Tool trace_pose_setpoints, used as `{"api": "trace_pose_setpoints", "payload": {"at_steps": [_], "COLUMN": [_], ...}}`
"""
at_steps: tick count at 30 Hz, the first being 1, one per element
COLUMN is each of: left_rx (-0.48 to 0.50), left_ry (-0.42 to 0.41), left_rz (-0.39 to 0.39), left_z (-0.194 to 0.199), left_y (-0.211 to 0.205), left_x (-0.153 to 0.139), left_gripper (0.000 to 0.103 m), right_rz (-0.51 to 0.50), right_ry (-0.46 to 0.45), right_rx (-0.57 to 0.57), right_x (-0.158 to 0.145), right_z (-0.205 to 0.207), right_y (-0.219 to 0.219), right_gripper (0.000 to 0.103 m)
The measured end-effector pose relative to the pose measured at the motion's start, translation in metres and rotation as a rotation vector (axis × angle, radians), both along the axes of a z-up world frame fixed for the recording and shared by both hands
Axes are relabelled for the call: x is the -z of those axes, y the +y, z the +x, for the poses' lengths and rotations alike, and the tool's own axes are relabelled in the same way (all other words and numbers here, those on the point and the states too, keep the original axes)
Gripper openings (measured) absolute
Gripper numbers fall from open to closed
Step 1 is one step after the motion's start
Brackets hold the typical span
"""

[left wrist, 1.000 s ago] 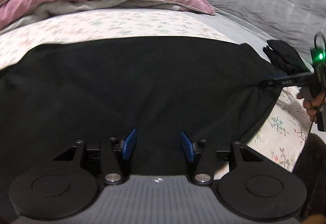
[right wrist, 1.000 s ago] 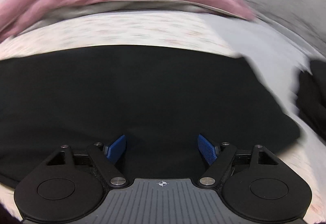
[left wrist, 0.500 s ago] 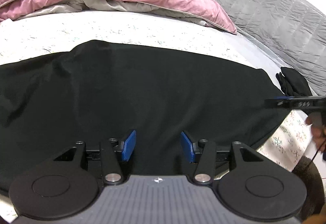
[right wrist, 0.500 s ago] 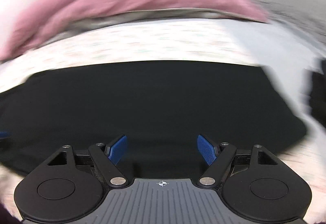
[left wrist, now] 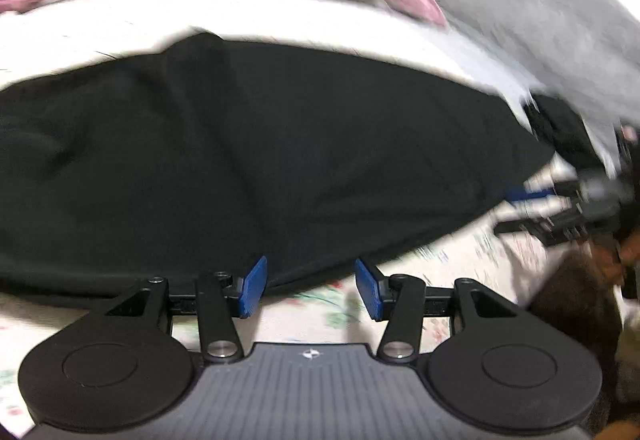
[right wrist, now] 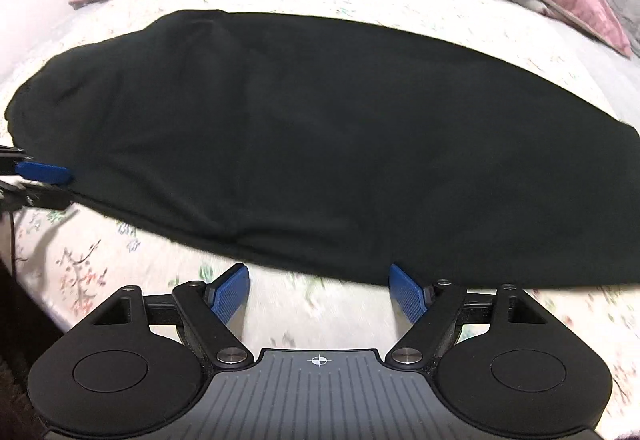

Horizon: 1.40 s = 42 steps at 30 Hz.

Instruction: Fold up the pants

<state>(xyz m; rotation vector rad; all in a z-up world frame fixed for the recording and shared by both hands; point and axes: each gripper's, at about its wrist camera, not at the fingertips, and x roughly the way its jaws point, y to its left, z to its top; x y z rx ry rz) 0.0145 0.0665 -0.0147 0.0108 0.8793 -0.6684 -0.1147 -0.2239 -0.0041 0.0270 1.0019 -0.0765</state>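
Right wrist view: right gripper [right wrist: 318, 292] jaws wide, empty, black pants [right wrist: 320, 136] at 12 o'clock; left gripper [left wrist: 310, 288] likewise parted, gripping nothing

Motion blur is smearing the right gripper [left wrist: 516, 196] and a small dark item [left wrist: 560, 128] in the left wrist view. The pants [right wrist: 320, 128] are running past the right wrist view's right edge.

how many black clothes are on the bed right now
2. The black pants lie spread flat across the flowered sheet. A smaller black bundle sits beyond their right end, seen blurred in the left wrist view. More may lie out of view.
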Motion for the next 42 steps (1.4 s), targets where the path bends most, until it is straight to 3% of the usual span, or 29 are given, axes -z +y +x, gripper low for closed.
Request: {"api": "trace_pose_setpoints", "payload": {"at_steps": [4, 8, 15, 18, 19, 20, 21, 23, 25, 27, 29, 32, 36, 38, 42], "left_rx": [-0.231, -0.397, -0.414, -0.440, -0.452, -0.471, -0.492, -0.524, -0.537, -0.529, -0.518, -0.527, -0.462, -0.395, -0.245], "left_ry": [-0.108, -0.167, -0.176, -0.177, -0.173, -0.172, -0.176, -0.175, -0.152, -0.144, -0.138, -0.108, -0.125, -0.153, -0.139], "left_rz": [0.026, 0.064, 0.029, 0.036, 0.057, 0.092, 0.125, 0.114, 0.055, 0.047, 0.038, -0.004, -0.044, -0.048, -0.039], "left_z": [0.023, 0.061, 0.119, 0.131, 0.137, 0.140, 0.143, 0.141, 0.141, 0.141, 0.139, 0.139, 0.121, 0.103, 0.068], "left_y": [0.056, 0.104, 0.106, 0.111, 0.112, 0.113, 0.117, 0.132, 0.148, 0.156, 0.162, 0.169, 0.152, 0.132, 0.091], "left_x": [-0.015, -0.020, -0.015, -0.005, 0.000, 0.005, 0.012, 0.019, 0.020, 0.018, 0.017, 0.015, -0.006, -0.017, -0.016], "left_gripper": [0.067, 0.066, 0.065, 0.065, 0.064, 0.058, 0.045, 0.032, 0.031, 0.028, 0.026, 0.026, 0.055, 0.060, 0.067], "right_rz": [0.076, 0.065, 0.043, 0.020, 0.011, 0.006, 0.007, 0.021, 0.012, -0.007, 0.039, 0.008, 0.018, 0.028, 0.061], "right_ry": [-0.050, -0.100, -0.193, -0.223, -0.240, -0.251, -0.248, -0.221, -0.178, -0.137, -0.148, -0.145, -0.123, -0.141, -0.145], "right_rx": [0.042, -0.019, -0.227, -0.333, -0.362, -0.385, -0.400, -0.407, -0.394, -0.377, -0.357, -0.244, -0.146, -0.168, -0.229], "right_x": [-0.014, -0.026, -0.032, -0.026, -0.023, -0.021, -0.016, -0.003, 0.015, 0.032, 0.033, 0.030, 0.018, 0.008, 0.005], "right_z": [-0.004, 0.020, 0.110, 0.161, 0.179, 0.194, 0.210, 0.241, 0.265, 0.282, 0.278, 0.265, 0.234, 0.210, 0.165], "right_y": [-0.007, 0.019, 0.105, 0.152, 0.167, 0.178, 0.188, 0.199, 0.198, 0.187, 0.163, 0.121, 0.085, 0.087, 0.099], "right_gripper": [0.078, 0.078, 0.075, 0.061, 0.052, 0.047, 0.045, 0.044, 0.044, 0.044, 0.044, 0.043, 0.044, 0.050, 0.049]}}
